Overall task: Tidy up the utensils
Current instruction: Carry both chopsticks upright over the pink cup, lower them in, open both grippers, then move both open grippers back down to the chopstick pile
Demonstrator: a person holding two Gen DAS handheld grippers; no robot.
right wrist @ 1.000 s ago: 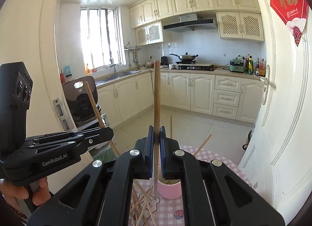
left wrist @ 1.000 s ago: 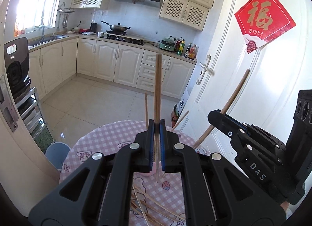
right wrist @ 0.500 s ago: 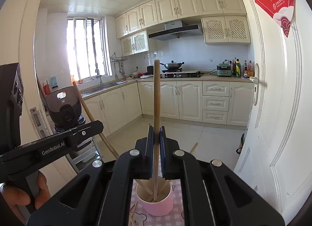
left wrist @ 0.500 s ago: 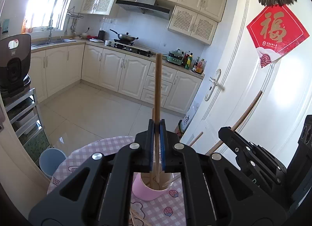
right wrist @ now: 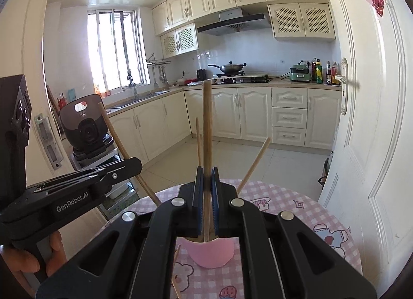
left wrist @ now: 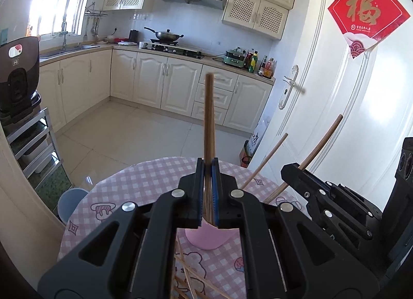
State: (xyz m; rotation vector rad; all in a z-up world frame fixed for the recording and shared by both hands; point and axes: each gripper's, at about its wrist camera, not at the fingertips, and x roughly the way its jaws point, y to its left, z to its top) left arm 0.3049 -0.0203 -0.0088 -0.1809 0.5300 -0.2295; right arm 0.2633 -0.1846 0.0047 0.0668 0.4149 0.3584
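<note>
Bright daylight from the blown-out window [right wrist: 113, 51], strong fisheye bending at dark-vignetted edges, slightly soft detail.

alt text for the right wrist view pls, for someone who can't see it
The right gripper is shut on an upright wooden chopstick whose lower end dips into a pink cup on a pink checked tablecloth. The left gripper holds another beside it.

A pink cup [left wrist: 209, 237] stands at lower centre on a pink-and-white checked tablecloth [left wrist: 144, 182] printed with small cartoon figures. The chopsticks [left wrist: 209, 123] are brown wood, the gripper fingers [left wrist: 198, 190] black with blue pads. A red diamond decoration [left wrist: 367, 15] with gold lettering hangs upper right above cream cabinets [left wrist: 165, 82].
</note>
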